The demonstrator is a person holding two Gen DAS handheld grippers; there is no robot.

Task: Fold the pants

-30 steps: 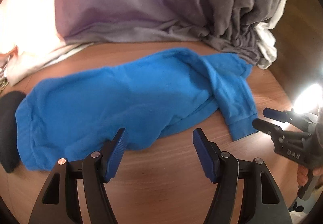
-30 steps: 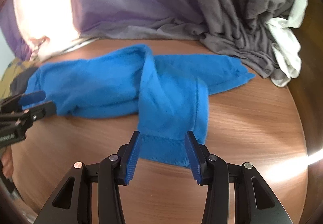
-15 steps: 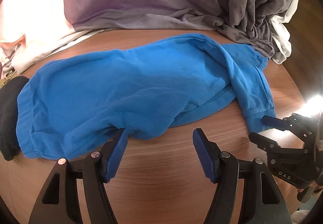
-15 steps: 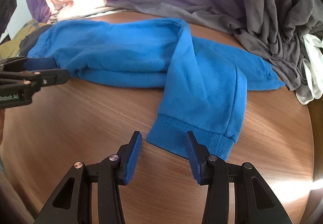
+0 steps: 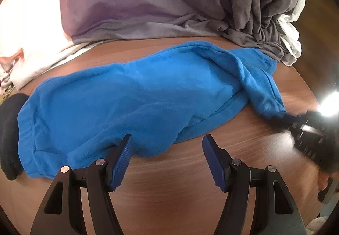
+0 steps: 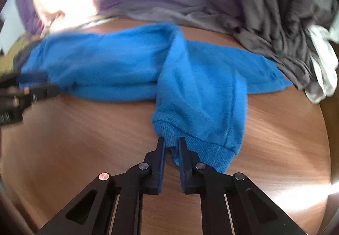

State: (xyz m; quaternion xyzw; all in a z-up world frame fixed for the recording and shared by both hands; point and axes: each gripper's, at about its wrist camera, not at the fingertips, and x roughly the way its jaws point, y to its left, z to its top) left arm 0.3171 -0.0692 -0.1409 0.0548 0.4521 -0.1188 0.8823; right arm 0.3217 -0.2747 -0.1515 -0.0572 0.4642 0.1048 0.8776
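Observation:
Blue fleece pants (image 5: 135, 103) lie lengthwise on the wooden table (image 5: 169, 196), waistband at the left, one leg crossed over toward the front right. My left gripper (image 5: 167, 157) is open at the pants' near edge, its left finger (image 5: 122, 158) touching the cloth. My right gripper (image 6: 171, 150) is shut on the ribbed cuff (image 6: 203, 148) of the crossed leg; it also shows blurred in the left wrist view (image 5: 292, 120). The pants also fill the right wrist view (image 6: 118, 69).
A heap of grey and purple clothes (image 5: 169, 1) runs along the back of the table, with white cloth (image 5: 290, 39) at its right end. A black garment (image 5: 8, 129) lies by the waistband. The left gripper shows at the left edge of the right wrist view (image 6: 31, 90).
My right gripper has moved onto the leg cuff and closed on it. My left gripper has come closer to the pants' near edge and stays open.

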